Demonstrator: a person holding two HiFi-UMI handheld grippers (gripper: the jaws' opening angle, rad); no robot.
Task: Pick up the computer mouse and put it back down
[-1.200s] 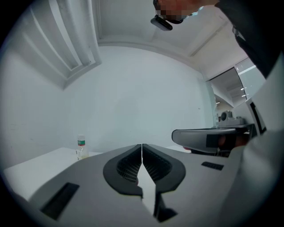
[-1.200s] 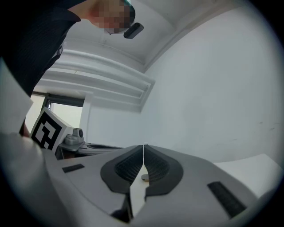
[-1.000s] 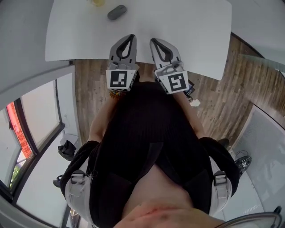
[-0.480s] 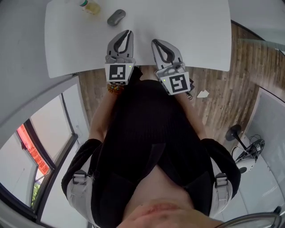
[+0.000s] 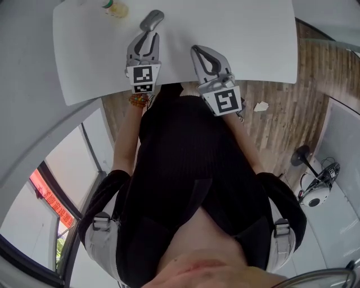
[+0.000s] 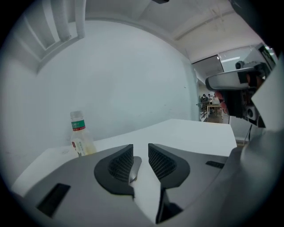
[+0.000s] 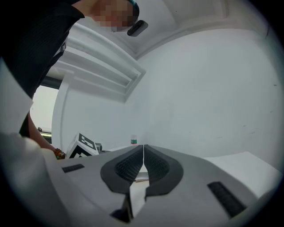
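— White desk (image 5: 242, 34) fills the top of the head view, with a plank floor (image 5: 281, 112) below its near edge. Where does the computer mouse sit?

— The computer mouse (image 5: 152, 21) lies flat on the desk towards the far edge, grey, straight ahead of the left hand-held gripper (image 5: 148, 35) and just off its tips.

— Pinched?

— No. In the left gripper view, the left hand-held gripper (image 6: 140, 148) has its jaws a little apart, having just been opening. A sliver of the computer mouse (image 6: 134, 168) shows in the gap, close against one pad (image 6: 120, 165). I cannot tell whether it touches that pad. The other pad is clear of it.

— And the other side?

— The right hand-held gripper (image 5: 198, 52) hangs over the near part of the desk, beside the left one and apart from the computer mouse. In its own view the right hand-held gripper (image 7: 143, 148) has its jaws pressed together with nothing between them.

— Anything further out?

— A plastic bottle (image 5: 115, 8) of pale yellowish liquid stands upright near the desk's far left corner, to the left of the computer mouse.
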